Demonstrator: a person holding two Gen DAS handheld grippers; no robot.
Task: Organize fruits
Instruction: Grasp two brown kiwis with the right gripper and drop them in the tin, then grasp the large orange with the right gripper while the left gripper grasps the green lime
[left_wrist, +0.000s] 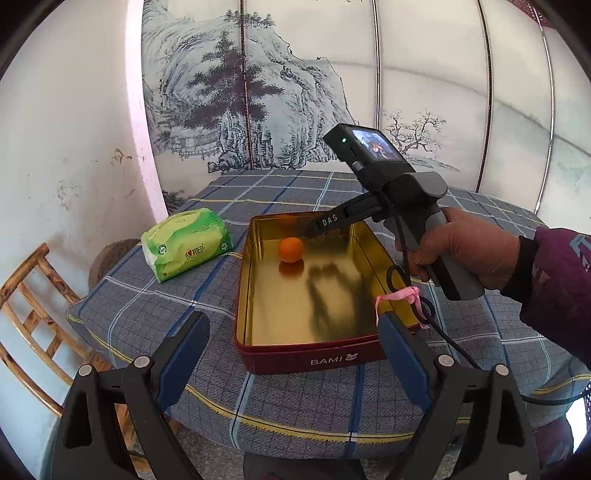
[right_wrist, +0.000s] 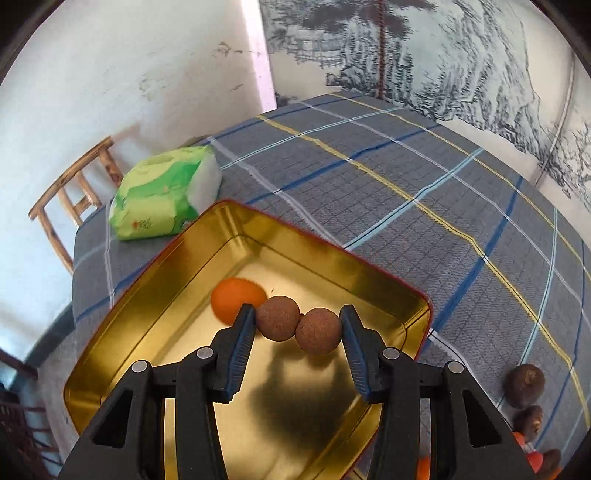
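A red tin (left_wrist: 310, 360) with a gold inside sits on the plaid tablecloth, and one orange (left_wrist: 290, 249) lies in its far part. My right gripper (right_wrist: 299, 325) hangs over the tin (right_wrist: 110, 350), shut on two round brown fruits (right_wrist: 277, 318) pinched side by side between its blue pads, just in front of the orange (right_wrist: 236, 295). In the left wrist view the right gripper (left_wrist: 321, 234) dips over the tin's far right wall, held by a hand (left_wrist: 461, 251). My left gripper (left_wrist: 291, 332) stands open before the tin's near wall, with nothing between its fingers.
A green tissue pack (left_wrist: 186, 242) lies left of the tin. A wooden chair (left_wrist: 33, 295) stands off the table's left edge. Loose brown fruits (right_wrist: 524, 386) and red-orange ones (right_wrist: 532, 458) lie on the cloth to the right. A black cable (left_wrist: 454, 347) trails from the right gripper.
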